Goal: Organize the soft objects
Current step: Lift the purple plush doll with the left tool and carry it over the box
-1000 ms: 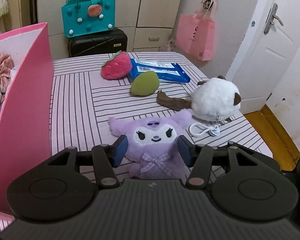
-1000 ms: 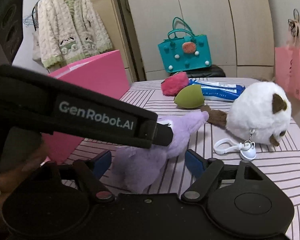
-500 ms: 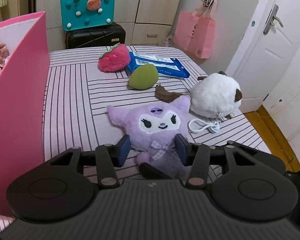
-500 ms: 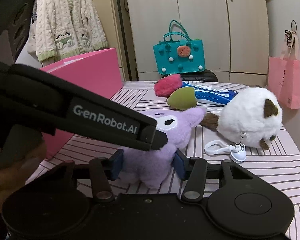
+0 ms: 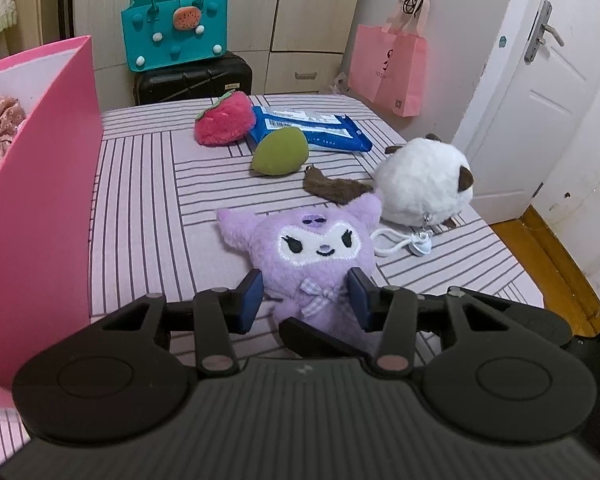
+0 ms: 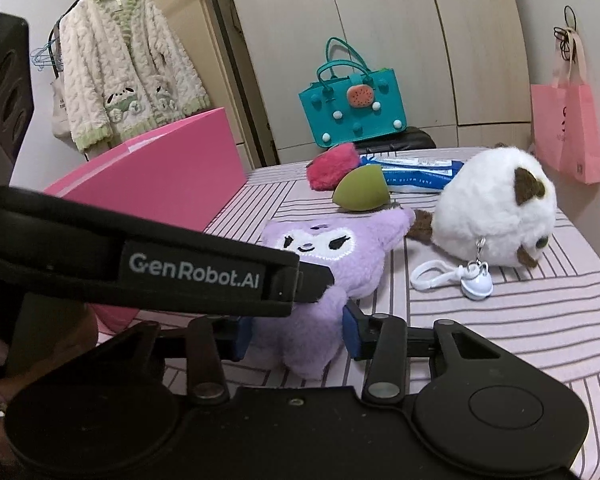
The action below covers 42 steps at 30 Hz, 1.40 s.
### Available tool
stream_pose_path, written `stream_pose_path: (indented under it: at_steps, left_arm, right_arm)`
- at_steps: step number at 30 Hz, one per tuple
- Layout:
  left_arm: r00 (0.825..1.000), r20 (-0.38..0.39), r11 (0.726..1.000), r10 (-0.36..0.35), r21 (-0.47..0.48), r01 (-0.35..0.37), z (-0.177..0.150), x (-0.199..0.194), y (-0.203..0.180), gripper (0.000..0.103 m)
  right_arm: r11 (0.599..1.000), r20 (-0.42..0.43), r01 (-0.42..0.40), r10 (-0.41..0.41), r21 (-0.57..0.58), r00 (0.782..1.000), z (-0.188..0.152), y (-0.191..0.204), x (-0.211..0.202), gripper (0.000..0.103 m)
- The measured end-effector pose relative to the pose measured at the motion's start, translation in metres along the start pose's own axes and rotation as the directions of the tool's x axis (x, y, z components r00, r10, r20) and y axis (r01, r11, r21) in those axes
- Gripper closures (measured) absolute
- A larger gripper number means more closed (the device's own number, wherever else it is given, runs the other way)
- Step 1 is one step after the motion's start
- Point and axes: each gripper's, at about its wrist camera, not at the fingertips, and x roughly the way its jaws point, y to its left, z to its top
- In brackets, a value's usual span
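A purple plush doll (image 5: pixel 316 248) with a white face sits upright on the striped bed, facing the left wrist camera. My left gripper (image 5: pixel 304 300) is shut on its body at the checked bow. My right gripper (image 6: pixel 298 332) grips the doll's lower body from the other side, its jaws still closing and both pads sunk into the fur. In the right wrist view, one of the left gripper's fingers (image 6: pixel 196 272) crosses in front and touches the doll (image 6: pixel 340 256). Beside it lie a white round plush (image 5: pixel 420 184), a green soft piece (image 5: pixel 280 152) and a red strawberry plush (image 5: pixel 224 124).
A tall pink box (image 5: pixel 40 200) stands along the bed's left side with fabric items inside. A blue wipes pack (image 5: pixel 312 128) lies at the back. A white clip with a bell (image 5: pixel 404 244) trails from the white plush. The bed's edge and a door (image 5: pixel 540 92) are to the right.
The right jaws closed in from wide apart onto the doll's lower body. The left jaws narrowed onto its body. The doll came up from lying flat to sitting upright.
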Motion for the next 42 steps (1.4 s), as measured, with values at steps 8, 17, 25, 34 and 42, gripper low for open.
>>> stream_pose_path:
  at_steps: [8, 17, 25, 34, 42]
  left_arm:
    - [1.000, -0.015, 0.999, -0.023, 0.027, 0.024, 0.002, -0.025, -0.003, 0.059]
    - [0.996, -0.076, 0.996, -0.044, 0.079, 0.050, 0.000, -0.060, -0.008, 0.059]
    - [0.992, -0.116, 0.996, -0.051, 0.065, 0.058, -0.002, -0.101, 0.006, 0.058]
    - [0.994, -0.102, 0.997, -0.050, 0.058, 0.056, 0.007, -0.165, 0.029, 0.059]
    - [1.000, -0.001, 0.999, 0.007, 0.038, -0.007, 0.015, -0.215, 0.056, 0.059]
  right_arm:
    - [0.997, -0.023, -0.073, 0.074, 0.027, 0.997, 0.006, 0.000, -0.016, 0.055]
    - [0.988, -0.127, -0.151, 0.154, 0.035, 0.980, 0.017, 0.010, -0.042, 0.056]
    - [0.972, -0.184, -0.236, 0.232, -0.003, 0.955, 0.026, 0.034, -0.061, 0.058]
    - [0.929, -0.238, -0.366, 0.343, -0.060, 0.909, 0.056, 0.072, -0.082, 0.062]
    - [0.883, -0.206, -0.419, 0.378, -0.211, 0.902, 0.087, 0.121, -0.091, 0.062]
